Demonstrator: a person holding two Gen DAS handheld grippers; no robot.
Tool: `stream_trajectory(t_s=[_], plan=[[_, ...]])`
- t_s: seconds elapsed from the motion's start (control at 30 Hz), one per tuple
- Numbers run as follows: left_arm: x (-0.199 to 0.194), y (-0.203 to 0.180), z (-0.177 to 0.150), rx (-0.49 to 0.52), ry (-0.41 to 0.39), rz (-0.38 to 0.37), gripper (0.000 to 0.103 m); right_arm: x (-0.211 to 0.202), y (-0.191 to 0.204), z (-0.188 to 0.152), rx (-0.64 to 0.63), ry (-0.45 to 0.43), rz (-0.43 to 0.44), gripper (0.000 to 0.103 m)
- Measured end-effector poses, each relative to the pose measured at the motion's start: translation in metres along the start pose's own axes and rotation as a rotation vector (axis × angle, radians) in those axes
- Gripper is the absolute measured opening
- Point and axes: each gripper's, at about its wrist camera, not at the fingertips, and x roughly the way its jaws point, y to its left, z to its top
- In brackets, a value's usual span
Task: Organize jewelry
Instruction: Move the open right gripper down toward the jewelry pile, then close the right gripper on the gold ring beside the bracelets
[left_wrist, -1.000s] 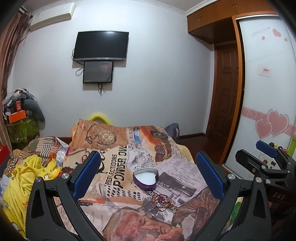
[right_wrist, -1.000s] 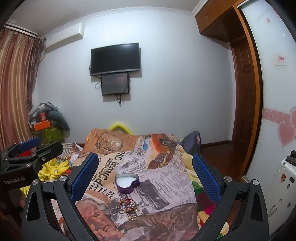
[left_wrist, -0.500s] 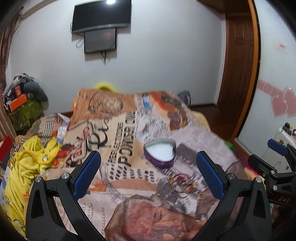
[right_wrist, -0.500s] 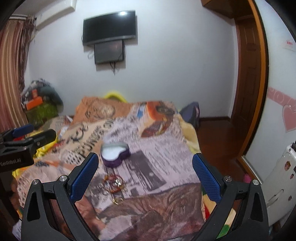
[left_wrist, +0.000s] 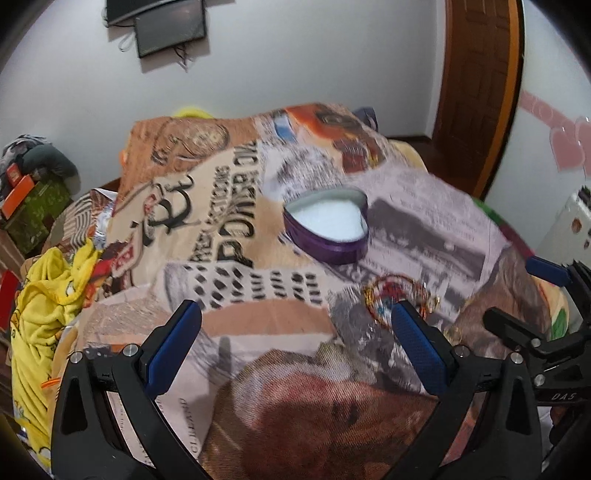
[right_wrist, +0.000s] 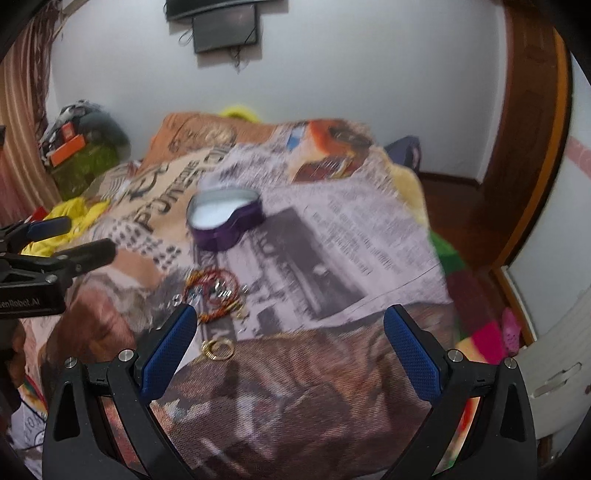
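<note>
A purple heart-shaped tin (left_wrist: 328, 230) with a white lining lies open on the printed bedspread; it also shows in the right wrist view (right_wrist: 225, 218). A small heap of red and gold bracelets (right_wrist: 214, 291) lies just in front of it, seen in the left wrist view (left_wrist: 391, 295) by the right fingertip. A gold ring (right_wrist: 218, 349) lies nearer, beside the right gripper's left fingertip. My left gripper (left_wrist: 295, 343) is open and empty above the bedspread, left of the heap. My right gripper (right_wrist: 291, 347) is open and empty, right of the jewelry.
The bed is covered by a newspaper-print spread (left_wrist: 229, 206). Yellow clothing (left_wrist: 48, 295) lies at its left edge. A wooden door (left_wrist: 480, 74) and a white wardrobe stand at the right. A wall TV (right_wrist: 225, 26) hangs behind the bed.
Both grippers have tilted down and moved closer to the bed. The tin and jewelry now look larger and sit higher in view. Both stay open.
</note>
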Motion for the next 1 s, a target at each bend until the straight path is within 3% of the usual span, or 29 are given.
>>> stream_trajectory(t_s=[0.13,0.17,0.4,0.67,0.83,1.0], plan=[[0.011,-0.006,-0.005,0.036,0.043,-0.020,0.103,0.015,0.010,-0.008,-0.024,0.065,0.035,0.096],[0.013,-0.007,-0.006,0.039,0.053,-0.024,0.099,0.018,0.012,-0.010,-0.028,0.079,0.046,0.094],[0.023,-0.008,-0.011,0.019,0.108,-0.078,0.077,0.034,0.025,-0.016,-0.069,0.141,0.109,0.064],[0.024,-0.021,-0.014,0.061,0.125,-0.109,0.071,0.037,0.026,-0.014,-0.071,0.142,0.164,0.023],[0.025,-0.034,-0.016,0.090,0.143,-0.159,0.069,0.033,0.020,-0.013,-0.042,0.134,0.162,0.023],[0.032,-0.048,-0.017,0.104,0.166,-0.184,0.053,0.025,0.013,-0.009,-0.020,0.109,0.143,0.023]])
